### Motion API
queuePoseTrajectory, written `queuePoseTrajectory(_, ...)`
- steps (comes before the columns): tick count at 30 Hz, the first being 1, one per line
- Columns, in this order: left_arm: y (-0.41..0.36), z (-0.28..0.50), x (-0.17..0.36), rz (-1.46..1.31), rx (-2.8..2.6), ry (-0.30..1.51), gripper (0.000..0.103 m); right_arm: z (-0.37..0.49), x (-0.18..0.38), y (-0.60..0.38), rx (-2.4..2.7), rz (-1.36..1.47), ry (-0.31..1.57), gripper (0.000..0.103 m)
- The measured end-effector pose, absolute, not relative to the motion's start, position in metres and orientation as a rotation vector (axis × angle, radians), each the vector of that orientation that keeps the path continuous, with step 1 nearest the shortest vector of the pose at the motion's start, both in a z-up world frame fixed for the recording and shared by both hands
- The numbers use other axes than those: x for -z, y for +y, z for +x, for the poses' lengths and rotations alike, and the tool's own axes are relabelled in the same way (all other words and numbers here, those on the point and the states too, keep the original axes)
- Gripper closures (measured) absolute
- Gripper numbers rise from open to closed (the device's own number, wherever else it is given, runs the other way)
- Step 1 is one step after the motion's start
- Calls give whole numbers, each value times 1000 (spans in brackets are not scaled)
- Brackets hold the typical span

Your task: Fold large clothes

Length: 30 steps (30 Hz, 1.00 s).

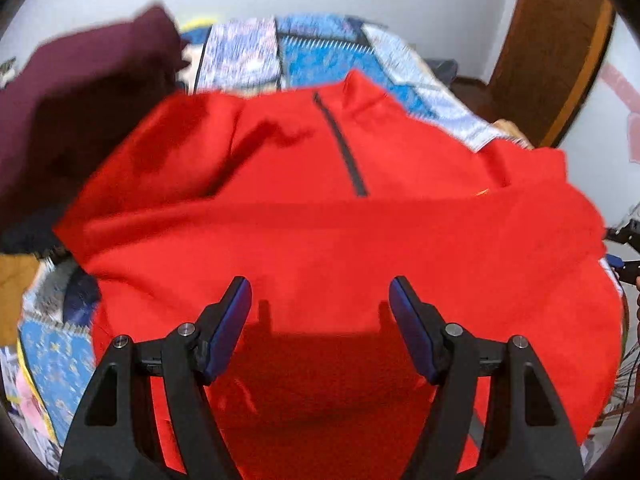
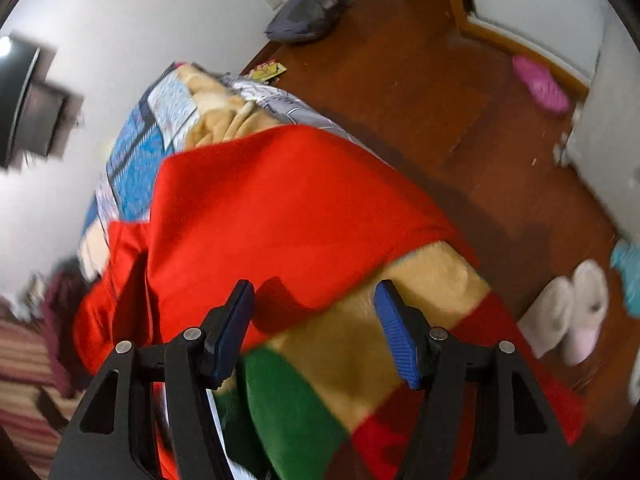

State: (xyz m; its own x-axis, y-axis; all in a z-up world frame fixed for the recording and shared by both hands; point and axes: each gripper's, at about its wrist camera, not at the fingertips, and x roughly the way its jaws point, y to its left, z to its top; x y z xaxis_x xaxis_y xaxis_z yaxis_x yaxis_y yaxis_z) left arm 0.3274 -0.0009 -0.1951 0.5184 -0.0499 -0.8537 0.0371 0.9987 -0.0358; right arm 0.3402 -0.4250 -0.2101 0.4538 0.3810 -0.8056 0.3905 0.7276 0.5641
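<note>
Both tongs [image 1: 320, 300] [image 2: 316, 300] apart, empty, above red garment [image 1: 320, 232].

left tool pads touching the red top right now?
Apart. In the left wrist view the left tool is open above the red top; both pads show bare faces with nothing pinched, and their shadows fall on the cloth below.

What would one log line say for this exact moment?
left gripper: open, empty, above red top | right gripper: open, empty, near its edge | top spread on bed
</note>
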Motion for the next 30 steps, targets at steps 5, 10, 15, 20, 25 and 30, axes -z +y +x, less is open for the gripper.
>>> queuePoseTrajectory(5,5,332,221,-63,35,1096,33,361,216,-426,53,822,1089,44)
queuePoseTrajectory(10,2,328,224,-37,27,1095,33,378,219,-430,147,757,1063,52)
queuePoseTrajectory(15,2,329,225,-41,31,1096,33,390,205,-431,205,666,1020,92)
queuePoseTrajectory(20,4,328,225,-54,35,1095,33,374,154,-439,214,628,839,96)
queuePoseTrajectory(25,5,324,223,-51,34,1091,33,358,85,-423,111,578,701,96)
queuePoseTrajectory(30,11,311,213,-75,41,1065,33,351,30,-372,-20,443,611,96)
